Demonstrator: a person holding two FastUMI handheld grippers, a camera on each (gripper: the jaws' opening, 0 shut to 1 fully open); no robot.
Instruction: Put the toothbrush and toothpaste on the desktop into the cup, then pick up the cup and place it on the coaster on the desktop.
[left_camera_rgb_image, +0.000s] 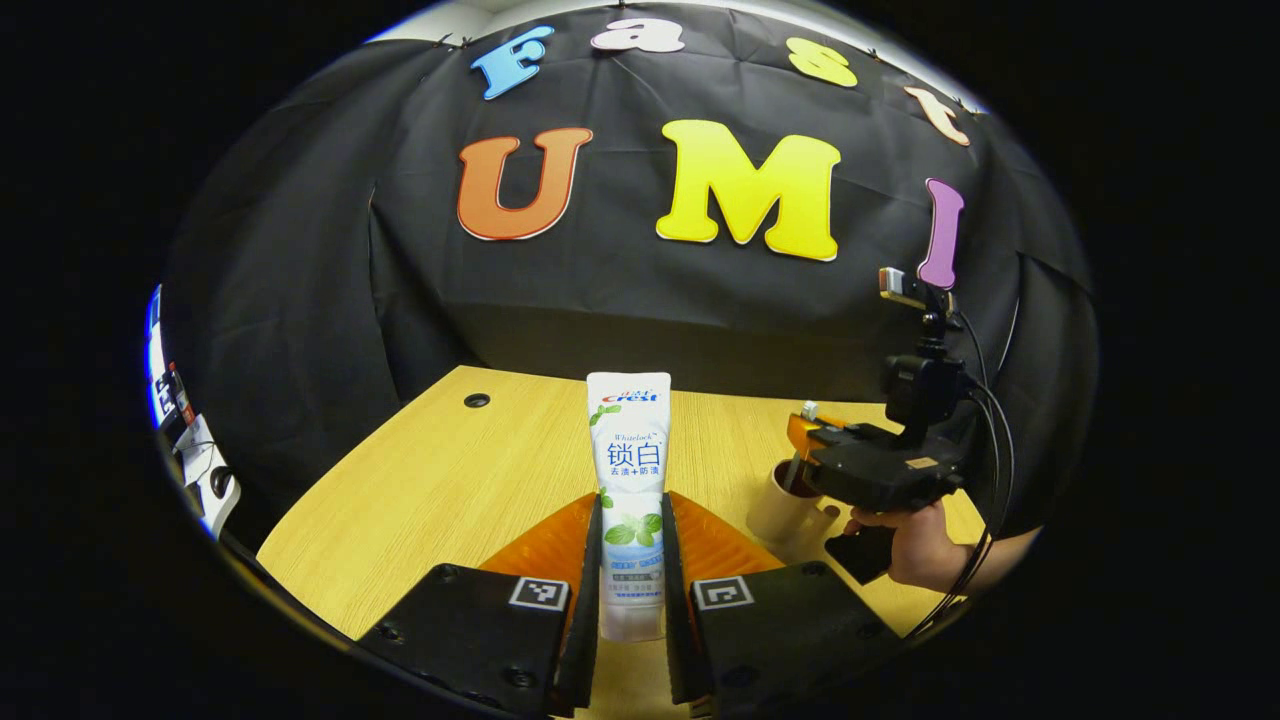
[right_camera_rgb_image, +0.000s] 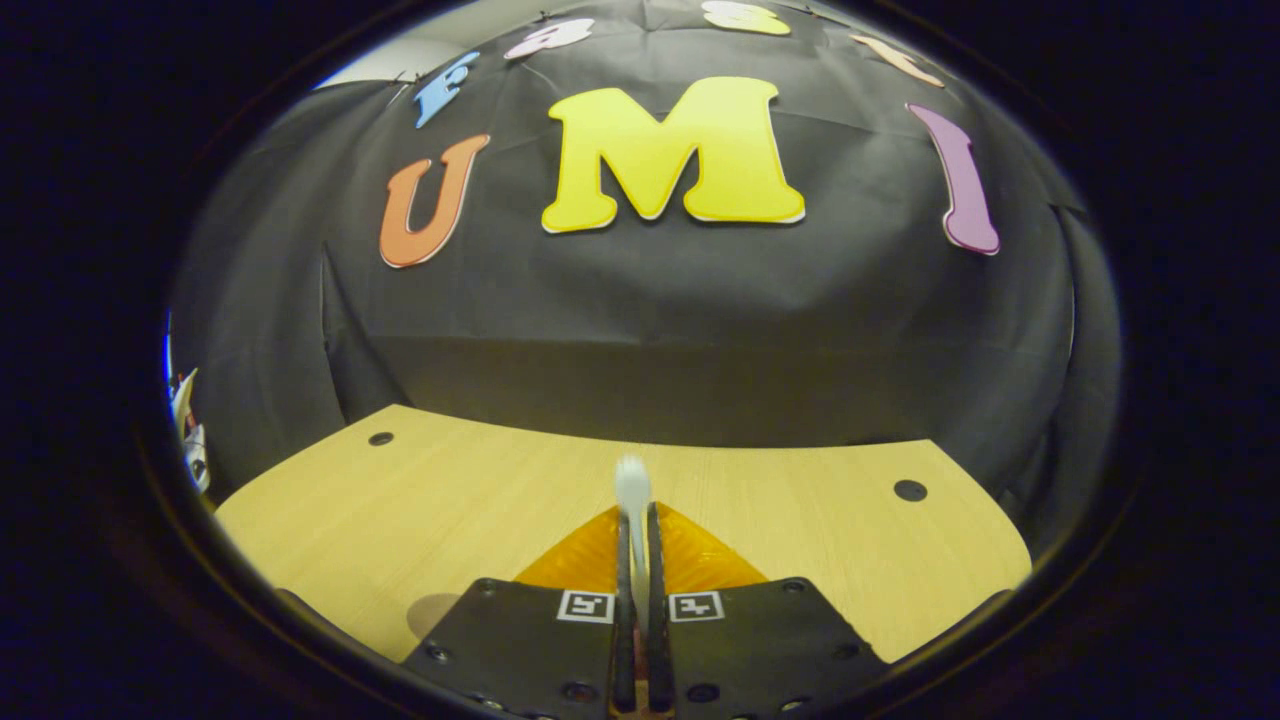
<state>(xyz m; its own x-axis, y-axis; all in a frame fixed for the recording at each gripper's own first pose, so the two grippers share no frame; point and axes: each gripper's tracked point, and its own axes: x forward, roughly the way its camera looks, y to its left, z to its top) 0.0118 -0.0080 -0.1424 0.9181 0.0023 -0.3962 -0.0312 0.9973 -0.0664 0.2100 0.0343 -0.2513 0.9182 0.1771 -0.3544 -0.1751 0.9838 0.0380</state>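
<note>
Toothpaste (left_camera_rgb_image: 630, 500) is gripped upright in the left claw (left_camera_rgb_image: 630, 560); toothbrush (right_camera_rgb_image: 634, 520) is pinched in the right claw (right_camera_rgb_image: 634, 560) above the cup (left_camera_rgb_image: 785, 505). Risk: cup tipped on the tabletop (left_camera_rgb_image: 450, 490) if the brush catches the rim.

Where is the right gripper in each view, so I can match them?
Left gripper view: the right gripper is at the right edge, over the cup.
Right gripper view: bottom centre, shut on the toothbrush.
Shared landmark: the hole near the desktop's far left corner.
</note>
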